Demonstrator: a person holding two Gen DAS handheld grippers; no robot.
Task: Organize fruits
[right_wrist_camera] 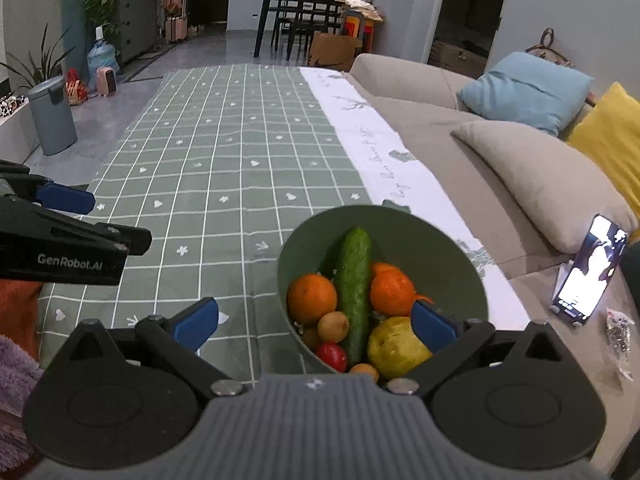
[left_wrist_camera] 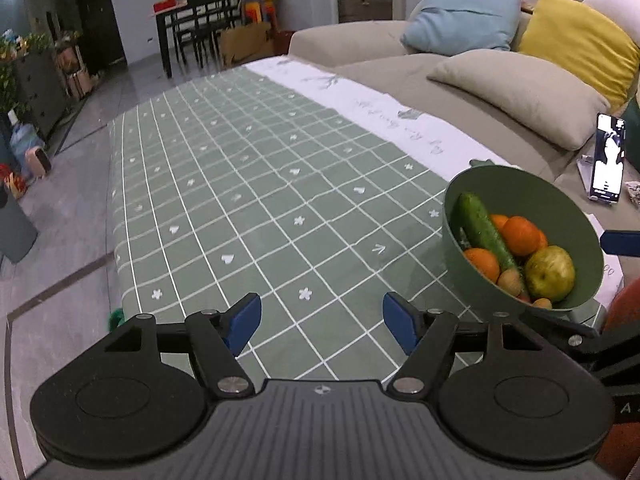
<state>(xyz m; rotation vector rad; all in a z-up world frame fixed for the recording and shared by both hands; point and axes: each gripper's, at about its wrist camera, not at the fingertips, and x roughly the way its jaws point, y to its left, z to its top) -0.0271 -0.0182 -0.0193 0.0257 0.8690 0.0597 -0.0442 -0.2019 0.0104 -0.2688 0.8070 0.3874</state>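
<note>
A green bowl (right_wrist_camera: 448,252) stands on the checked green tablecloth (right_wrist_camera: 224,168). It holds a cucumber (right_wrist_camera: 354,280), two oranges (right_wrist_camera: 312,298), a yellow-green apple (right_wrist_camera: 394,346), a small red fruit (right_wrist_camera: 332,356) and small brown fruits (right_wrist_camera: 333,326). My right gripper (right_wrist_camera: 316,320) is open above the bowl's near side, one finger outside its left rim, one over the apple. My left gripper (left_wrist_camera: 322,320) is open and empty over bare cloth, left of the bowl (left_wrist_camera: 560,200). The left gripper's body also shows in the right wrist view (right_wrist_camera: 68,240).
A beige sofa (right_wrist_camera: 460,128) with blue, yellow and beige cushions runs along the table's right side. A lit phone (right_wrist_camera: 586,272) leans on a stand at the right. A grey bin (right_wrist_camera: 52,116) stands on the floor at left. A dining table with chairs (right_wrist_camera: 304,12) stands behind.
</note>
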